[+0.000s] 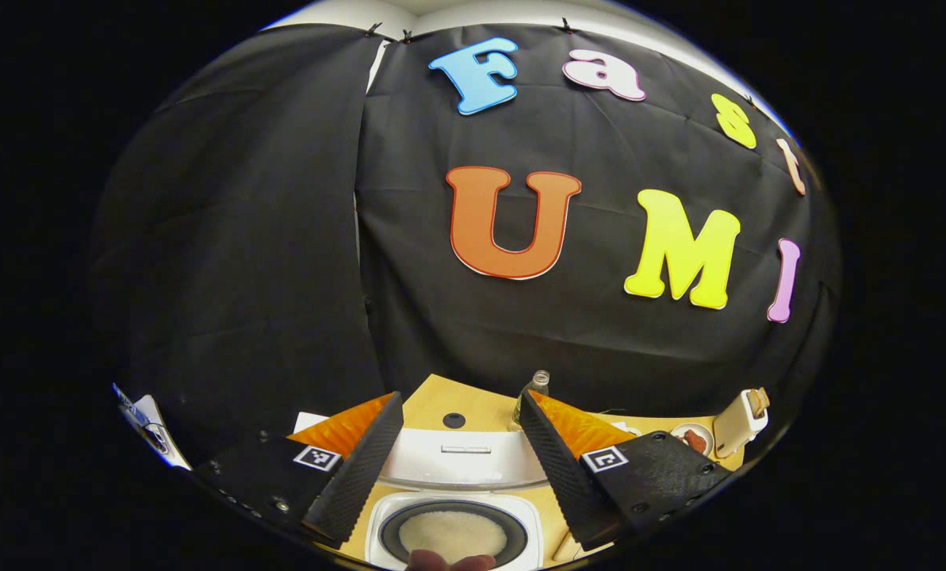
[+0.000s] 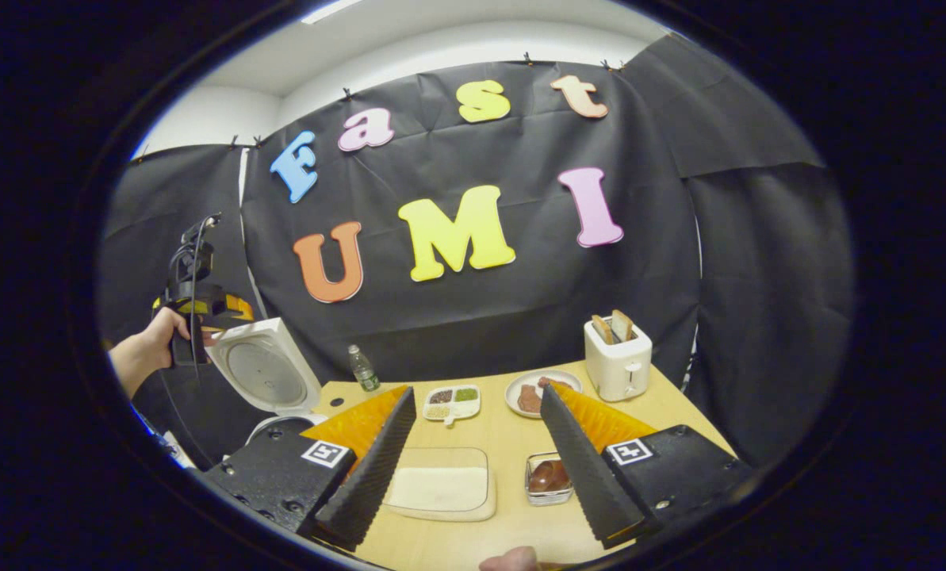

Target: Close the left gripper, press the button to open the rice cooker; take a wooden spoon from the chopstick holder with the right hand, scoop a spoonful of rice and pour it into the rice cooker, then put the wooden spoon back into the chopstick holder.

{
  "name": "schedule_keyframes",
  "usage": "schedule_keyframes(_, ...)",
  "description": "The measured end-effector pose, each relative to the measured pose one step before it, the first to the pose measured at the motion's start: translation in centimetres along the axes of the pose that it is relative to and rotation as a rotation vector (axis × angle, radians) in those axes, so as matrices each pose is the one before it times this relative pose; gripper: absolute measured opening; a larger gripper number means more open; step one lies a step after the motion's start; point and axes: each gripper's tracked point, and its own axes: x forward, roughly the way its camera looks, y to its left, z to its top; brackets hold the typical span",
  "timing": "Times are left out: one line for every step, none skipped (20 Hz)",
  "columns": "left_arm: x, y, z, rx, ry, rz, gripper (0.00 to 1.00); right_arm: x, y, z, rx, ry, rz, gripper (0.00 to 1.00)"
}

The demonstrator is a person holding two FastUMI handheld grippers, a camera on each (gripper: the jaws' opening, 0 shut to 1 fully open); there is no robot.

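The white rice cooker sits right below my left gripper, which is open. Its lid stands raised, and the dark inner pot holds white rice. In the right gripper view the same cooker stands at the table's left with its lid up, and a hand holds the left gripper's body above it. My right gripper is open and holds nothing. It hovers over a shallow clear tray of rice on the wooden table.
A small glass dish with something brown sits right of the rice tray. Farther back are a divided dish of grains, a plate of meat, a white toaster with bread and a small bottle.
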Motion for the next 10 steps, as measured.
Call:
schedule_keyframes(-0.102,-0.033,-0.308,-0.00367,0.01135,-0.00444,0.95,-0.141,-0.246,0.047,0.00407,0.00005,-0.00507,0.99)
schedule_keyframes(-0.092,-0.016,0.003,0.00201,0.00116,-0.00781,0.96,-0.260,-0.123,0.037,0.00142,-0.00200,-0.00467,0.99)
schedule_keyframes(-0.140,0.021,-0.169,-0.00123,0.00887,-0.00741,0.97,-0.174,-0.027,0.140,0.00073,-0.00251,-0.00087,0.99)
schedule_keyframes(-0.225,0.040,-0.119,-0.00121,0.00876,-0.00710,0.97,-0.279,0.055,0.081,-0.00454,-0.00134,-0.00024,1.00)
schedule_keyframes(-0.474,-0.064,-0.229,-0.00088,0.00831,-0.00472,0.97,-0.302,0.128,0.374,-0.00297,-0.01017,0.00082,1.00)
schedule_keyframes(-0.383,-0.012,-0.360,0.00503,0.01247,-0.00150,0.97,-0.334,0.137,0.317,-0.00389,-0.01176,-0.00053,0.98)
schedule_keyframes(-0.556,-0.072,-0.365,0.01264,0.00814,-0.00231,0.97,-0.295,0.147,0.234,-0.00149,-0.00984,-0.00022,1.00)
schedule_keyframes(-0.472,0.001,-0.450,0.01298,0.00579,0.00052,0.97,-0.382,0.299,0.013,0.00242,-0.00705,0.00252,0.99)
schedule_keyframes(-0.614,-0.110,-0.433,0.00930,0.00023,0.00010,0.97,-0.291,0.378,-0.080,0.00423,-0.00004,0.00578,0.99)
schedule_keyframes(-0.720,-0.017,-0.477,-0.00027,0.00483,0.00083,0.97,-0.276,0.409,-0.291,0.00405,0.00507,0.00777,1.00)
